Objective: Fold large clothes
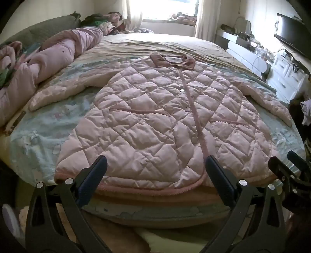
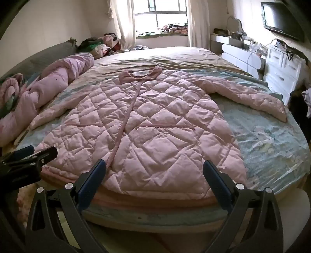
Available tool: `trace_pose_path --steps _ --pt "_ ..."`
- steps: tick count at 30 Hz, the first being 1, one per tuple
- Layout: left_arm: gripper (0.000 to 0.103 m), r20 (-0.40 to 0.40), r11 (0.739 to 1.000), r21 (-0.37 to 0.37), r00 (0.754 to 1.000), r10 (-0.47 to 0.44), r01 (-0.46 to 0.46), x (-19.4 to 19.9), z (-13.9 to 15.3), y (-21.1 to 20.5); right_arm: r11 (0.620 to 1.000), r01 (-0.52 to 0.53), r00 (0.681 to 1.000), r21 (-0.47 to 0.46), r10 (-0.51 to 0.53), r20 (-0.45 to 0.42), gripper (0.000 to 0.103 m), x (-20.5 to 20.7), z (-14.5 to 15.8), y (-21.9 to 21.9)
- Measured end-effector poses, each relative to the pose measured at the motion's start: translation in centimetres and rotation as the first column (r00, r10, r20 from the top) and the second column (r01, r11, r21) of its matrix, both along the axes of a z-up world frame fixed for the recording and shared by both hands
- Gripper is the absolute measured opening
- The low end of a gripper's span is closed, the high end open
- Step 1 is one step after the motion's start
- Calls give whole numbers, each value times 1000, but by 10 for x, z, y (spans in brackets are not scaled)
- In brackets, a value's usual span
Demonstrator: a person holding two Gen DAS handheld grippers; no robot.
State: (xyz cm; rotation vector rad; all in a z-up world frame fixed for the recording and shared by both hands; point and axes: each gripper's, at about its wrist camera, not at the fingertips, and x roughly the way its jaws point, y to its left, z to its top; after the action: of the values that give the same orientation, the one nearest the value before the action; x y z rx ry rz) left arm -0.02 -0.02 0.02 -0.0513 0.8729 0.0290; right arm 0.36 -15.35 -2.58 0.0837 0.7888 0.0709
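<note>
Both the left gripper [image 1: 155, 165] and right gripper [image 2: 154, 169], jaws spread and empty near the quilted coat's [image 1: 159, 116] hem, risk pinching the slippery padding unevenly, skewing the fold.

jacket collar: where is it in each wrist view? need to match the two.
Left wrist: the collar sits above centre, a bit right of the middle, at the far end of the pink quilted jacket.
Right wrist: the collar sits above centre, a bit left of the middle.
Shared landmark: the bright window straight beyond the bed, above the collar in both views.
</note>
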Motion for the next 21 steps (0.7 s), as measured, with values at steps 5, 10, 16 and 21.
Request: trace_pose_path --steps 5,10,16,21 --pt "95 2 1000 -2 1000 -3 3 0 1 -1 1000 7 1000 -2 -7 25 99 0 1 2" --pt "95 5 1000 -5 1000 -4 4 0 0 -1 1000 -8 1000 12 8 21 99 6 3 5" --pt "95 7 1000 -3 1000 -3 3 1 1 -2 1000 -16 999 -1 16 30 99 -3 3 6" --pt "95 10 1000 -1 1000 -1 1 -1 3 4 1000 -20 999 0 20 31 99 -5 3 8"
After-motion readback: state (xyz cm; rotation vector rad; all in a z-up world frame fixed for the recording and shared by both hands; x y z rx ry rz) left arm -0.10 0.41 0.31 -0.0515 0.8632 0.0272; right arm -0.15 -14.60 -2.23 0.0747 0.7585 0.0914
